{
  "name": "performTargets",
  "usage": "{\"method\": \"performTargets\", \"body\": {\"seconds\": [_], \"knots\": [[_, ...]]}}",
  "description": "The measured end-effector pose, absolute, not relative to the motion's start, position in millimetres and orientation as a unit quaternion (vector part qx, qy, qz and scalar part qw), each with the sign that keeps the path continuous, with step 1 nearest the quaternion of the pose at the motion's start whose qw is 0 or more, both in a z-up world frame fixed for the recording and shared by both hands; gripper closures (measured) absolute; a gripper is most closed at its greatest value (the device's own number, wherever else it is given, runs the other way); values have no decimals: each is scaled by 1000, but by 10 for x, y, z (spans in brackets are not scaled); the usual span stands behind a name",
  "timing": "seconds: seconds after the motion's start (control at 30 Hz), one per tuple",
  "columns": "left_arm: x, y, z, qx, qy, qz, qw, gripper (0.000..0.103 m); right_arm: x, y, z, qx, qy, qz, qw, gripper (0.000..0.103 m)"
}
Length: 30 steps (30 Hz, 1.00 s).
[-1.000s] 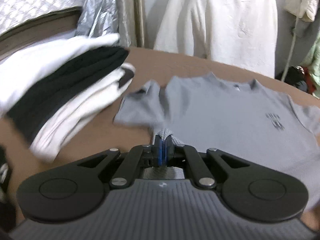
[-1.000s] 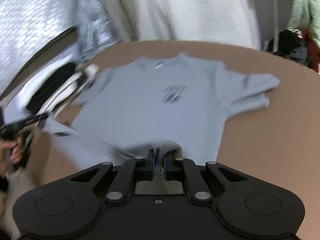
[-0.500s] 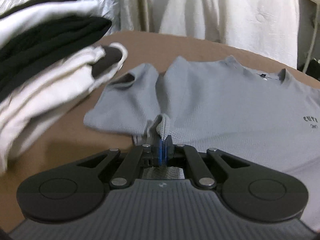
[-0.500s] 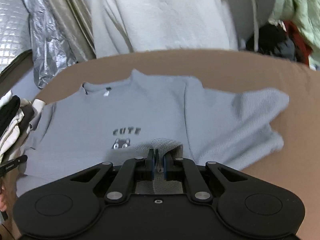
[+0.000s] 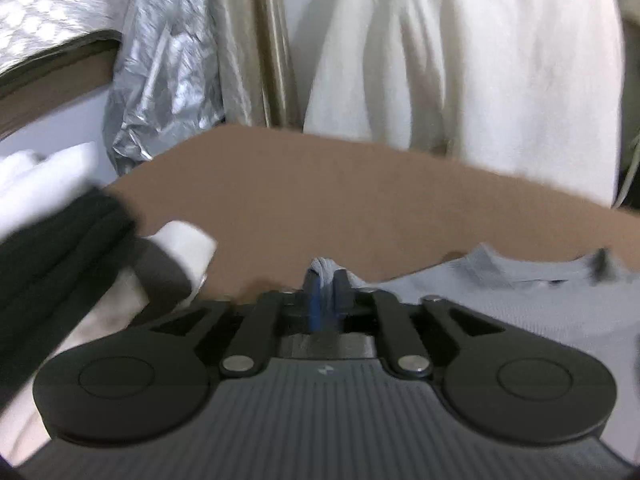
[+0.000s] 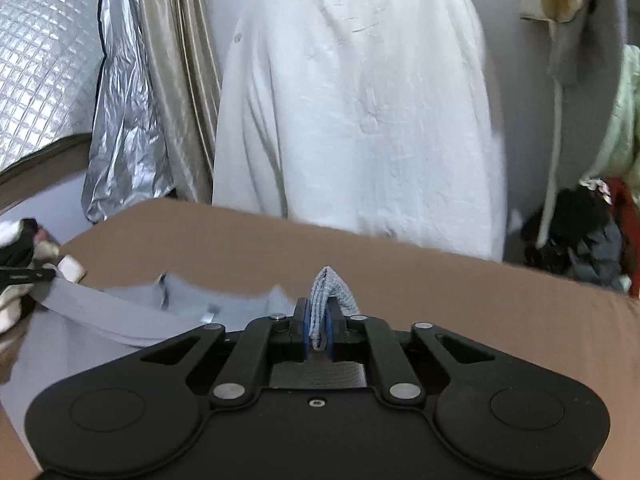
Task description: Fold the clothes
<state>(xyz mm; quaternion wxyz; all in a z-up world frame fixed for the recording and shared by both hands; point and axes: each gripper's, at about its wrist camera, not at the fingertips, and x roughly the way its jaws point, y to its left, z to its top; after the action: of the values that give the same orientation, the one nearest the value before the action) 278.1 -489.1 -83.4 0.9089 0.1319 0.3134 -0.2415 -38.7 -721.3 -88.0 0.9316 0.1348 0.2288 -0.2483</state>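
Observation:
A grey t-shirt (image 5: 520, 300) lies on the brown table (image 5: 340, 208). My left gripper (image 5: 325, 280) is shut on a bunched edge of the shirt, with the collar showing to its right. My right gripper (image 6: 319, 312) is shut on another fold of the grey t-shirt (image 6: 100, 320), which stretches away to the left toward the tip of the left gripper (image 6: 24, 276). The shirt's lower part is hidden under both grippers.
A stack of folded white and black clothes (image 5: 60, 248) sits at the table's left, close to my left gripper. A white garment (image 6: 360, 112) hangs behind the table's far edge. Silver foil sheeting (image 6: 116, 120) hangs at the back left. A pile of clothes (image 6: 580, 232) lies at the back right.
Both grippers have carried the held shirt edge forward over the shirt toward its collar. The printed chest is no longer visible and more bare table shows ahead.

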Motion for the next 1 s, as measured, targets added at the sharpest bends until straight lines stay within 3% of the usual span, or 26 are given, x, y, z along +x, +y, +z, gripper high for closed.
{"method": "performTargets", "body": {"seconds": [0.03,0.07,0.1,0.13,0.17,0.23,0.43,0.63,0.77,0.9,1.0], "knots": [[2891,-5009,-892,152,327,-220,906,62,-316,-7291,-921,136,237,-269,924,69],[2884,-4994,-914,157,324,-214,908,59,-294,-7349,-963,145,248,-302,909,59],[2871,-4971,-935,160,321,-209,910,59,-339,-7388,-998,168,253,-325,896,59],[2781,-4859,-942,146,318,-220,911,54,-422,-7405,-1023,199,250,-330,888,59],[2690,-4748,-950,132,314,-230,911,41,-539,-7397,-1053,230,242,-327,884,59],[2473,-4494,-995,115,314,-249,909,34,-828,-7306,-1130,285,224,-306,880,57],[1787,-3650,-1403,80,358,-248,897,34,-1388,-6943,-1330,340,262,-314,847,56],[1694,-3392,-1613,39,479,-212,851,34,-1849,-6749,-1505,488,259,-341,761,54],[1726,-3259,-1543,-40,497,-243,832,34,-2095,-6381,-1725,565,248,-324,717,43],[1734,-3143,-1637,-159,514,-282,794,34,-2167,-6048,-1907,602,251,-319,687,42],[1719,-3212,-1691,-153,503,-277,804,34,-2126,-6068,-2048,620,227,-314,682,41]]}}
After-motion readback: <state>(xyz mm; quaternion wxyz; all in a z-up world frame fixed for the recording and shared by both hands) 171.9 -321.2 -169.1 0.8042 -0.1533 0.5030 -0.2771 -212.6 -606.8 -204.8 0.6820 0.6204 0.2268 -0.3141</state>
